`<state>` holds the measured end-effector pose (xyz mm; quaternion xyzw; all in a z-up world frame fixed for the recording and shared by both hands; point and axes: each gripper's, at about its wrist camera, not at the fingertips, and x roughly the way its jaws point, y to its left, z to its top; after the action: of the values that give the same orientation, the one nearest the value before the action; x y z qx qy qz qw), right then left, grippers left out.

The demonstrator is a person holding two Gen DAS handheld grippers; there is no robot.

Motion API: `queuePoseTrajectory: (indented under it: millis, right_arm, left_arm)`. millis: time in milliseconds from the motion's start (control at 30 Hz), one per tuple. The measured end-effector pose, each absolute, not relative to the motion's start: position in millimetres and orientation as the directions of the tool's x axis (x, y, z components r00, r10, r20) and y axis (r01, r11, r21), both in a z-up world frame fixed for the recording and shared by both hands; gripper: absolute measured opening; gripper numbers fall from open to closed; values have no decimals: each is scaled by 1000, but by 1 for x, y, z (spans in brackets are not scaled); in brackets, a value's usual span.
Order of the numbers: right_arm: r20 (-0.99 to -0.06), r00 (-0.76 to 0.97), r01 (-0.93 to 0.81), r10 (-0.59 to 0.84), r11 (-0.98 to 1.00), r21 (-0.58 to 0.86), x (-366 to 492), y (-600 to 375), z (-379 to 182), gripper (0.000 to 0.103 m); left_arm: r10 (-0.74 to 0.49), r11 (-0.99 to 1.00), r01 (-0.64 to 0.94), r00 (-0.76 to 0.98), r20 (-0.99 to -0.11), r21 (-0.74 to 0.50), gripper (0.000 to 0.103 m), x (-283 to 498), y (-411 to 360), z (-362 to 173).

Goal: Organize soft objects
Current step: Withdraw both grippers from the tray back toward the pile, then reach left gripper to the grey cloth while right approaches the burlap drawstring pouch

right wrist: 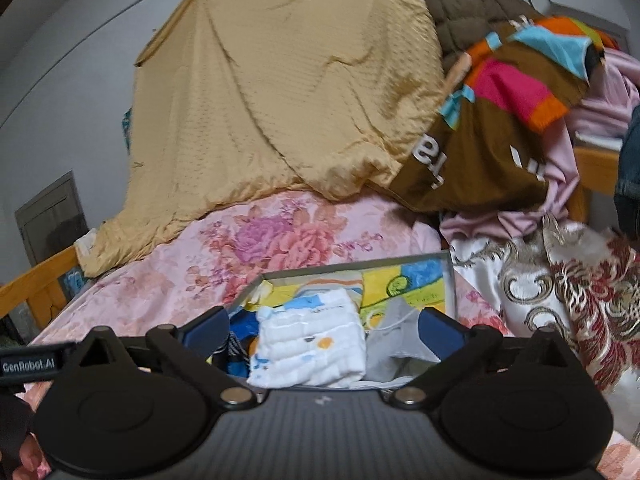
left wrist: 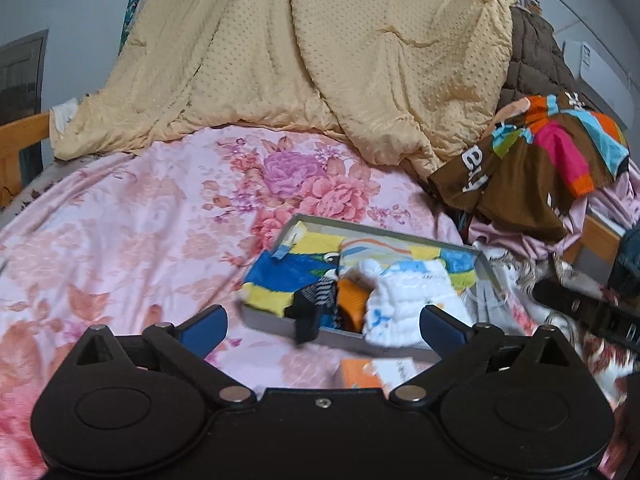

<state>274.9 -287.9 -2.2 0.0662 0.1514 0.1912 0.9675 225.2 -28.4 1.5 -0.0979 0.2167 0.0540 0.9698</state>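
Left wrist cam, left claw [left wrist: 323,326] wide, empty, tilted down twd tray [left wrist: 486,264], right claw [right wrist: 323,330] same.

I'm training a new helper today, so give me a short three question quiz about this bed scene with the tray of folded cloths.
1. True or false: the left gripper holds the white cloth.
2. Where does the white cloth lie: A on the yellow blanket, B in the tray, C on the floor?
3. What colour are the gripper fingers?

Key: 1 false, both grippers stand open with nothing held, as does the right gripper. 2 B. 3 blue.
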Motion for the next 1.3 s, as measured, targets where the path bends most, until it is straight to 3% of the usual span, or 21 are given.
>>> queuePoseTrajectory:
  millis: [467,900,1300]
  right_arm:
    - [-271,858,-429,437,899,94,220,-256,0,103]
    - [-540,666,-568,516,819,83,182,-206,-38,103]
    - [-649,556,-587,519,799,135,193,-189,-67,103]
  left_arm:
    - [46,989,-108,879,-475,-103,102,176,8,-13]
    - [22,998,-54,824,-567,-40,102,180,34,-43]
    - [9,998,-43,766,-643,-38,102,204,44,-52]
